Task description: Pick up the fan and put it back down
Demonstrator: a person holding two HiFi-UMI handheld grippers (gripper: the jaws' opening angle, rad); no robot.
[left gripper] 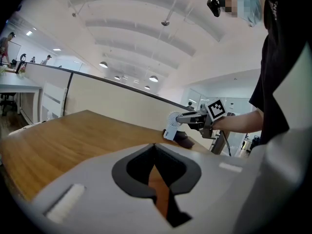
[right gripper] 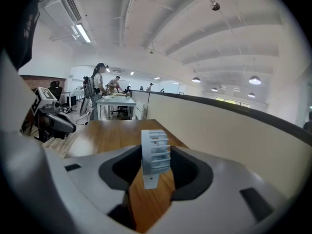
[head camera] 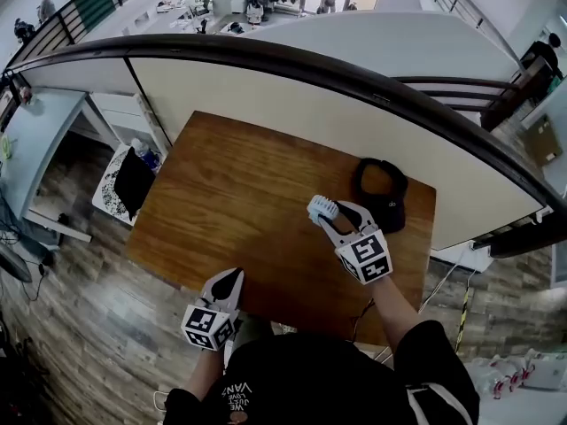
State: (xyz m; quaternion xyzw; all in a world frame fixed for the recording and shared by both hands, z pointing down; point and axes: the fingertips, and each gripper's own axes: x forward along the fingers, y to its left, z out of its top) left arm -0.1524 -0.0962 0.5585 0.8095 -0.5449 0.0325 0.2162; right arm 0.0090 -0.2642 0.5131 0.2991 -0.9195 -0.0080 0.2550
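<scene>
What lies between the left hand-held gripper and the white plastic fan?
Only bare brown wooden tabletop separates the left hand-held gripper from the white plastic fan; the head view shows it.

Head view steeply down over table [head camera: 230, 202]; both gripper views low, close, across same table

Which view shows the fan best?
The right gripper view: the fan sits close and centred between the jaws, slats clear. The head view shows it small from above; the left gripper view, distant.
</scene>
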